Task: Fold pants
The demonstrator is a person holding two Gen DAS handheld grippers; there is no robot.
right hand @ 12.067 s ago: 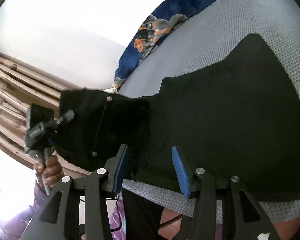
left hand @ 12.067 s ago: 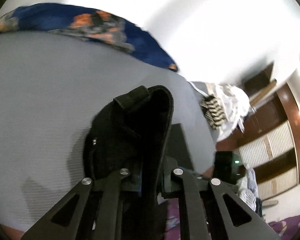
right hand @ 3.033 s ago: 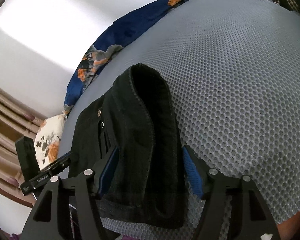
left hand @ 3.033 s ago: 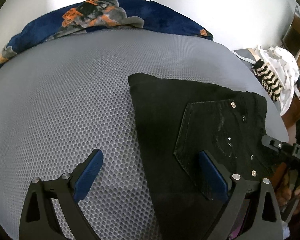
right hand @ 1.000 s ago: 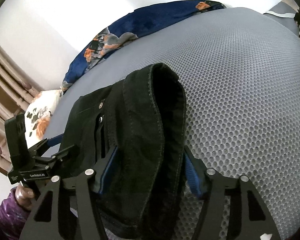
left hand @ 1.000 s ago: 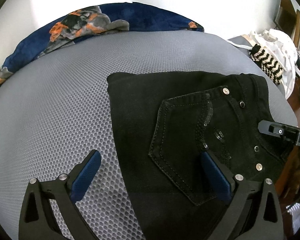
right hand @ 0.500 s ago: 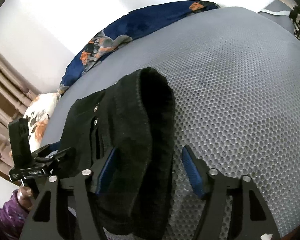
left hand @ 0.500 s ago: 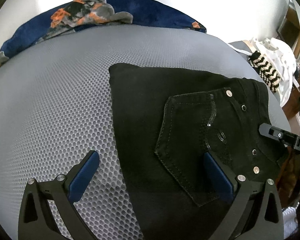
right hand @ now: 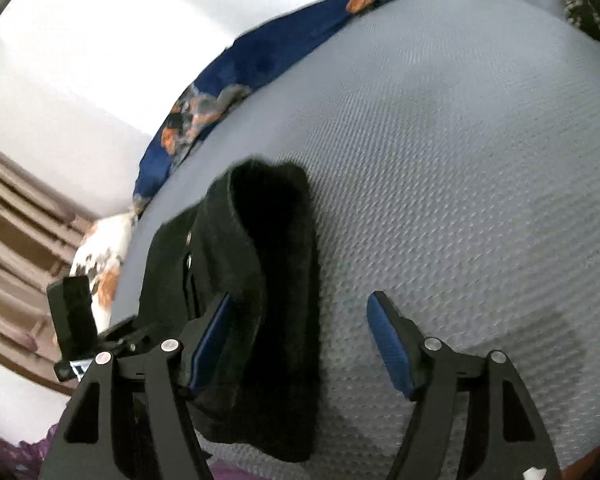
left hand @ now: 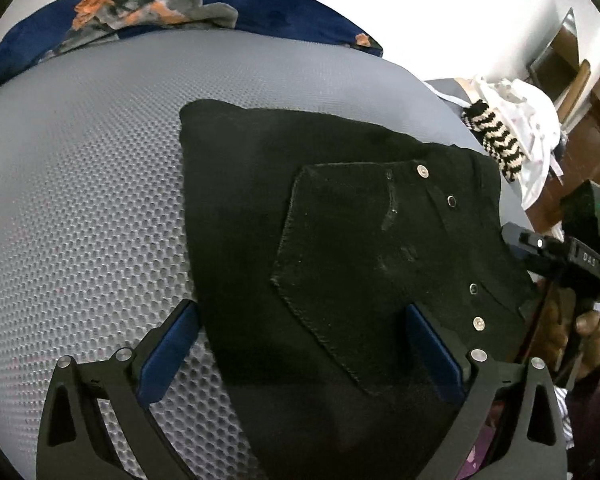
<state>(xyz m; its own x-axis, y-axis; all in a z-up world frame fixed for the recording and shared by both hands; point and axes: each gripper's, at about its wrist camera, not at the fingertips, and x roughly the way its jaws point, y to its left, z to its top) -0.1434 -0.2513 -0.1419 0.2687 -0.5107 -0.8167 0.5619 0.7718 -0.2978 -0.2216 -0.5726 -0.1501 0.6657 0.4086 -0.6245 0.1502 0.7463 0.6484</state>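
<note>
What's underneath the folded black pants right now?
The folded black denim pants lie on the grey honeycomb-mesh mattress. The mesh shows all around them; whatever is directly under the fabric is covered.

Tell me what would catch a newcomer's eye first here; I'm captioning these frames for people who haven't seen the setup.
The folded black pants stand out first, a dark block with a stitched back pocket and metal rivets, lying on the grey mesh mattress. Next comes the blue, orange-patterned blanket along the far edge by the wall. Both the left gripper and right gripper show open jaws with blue pads.
</note>
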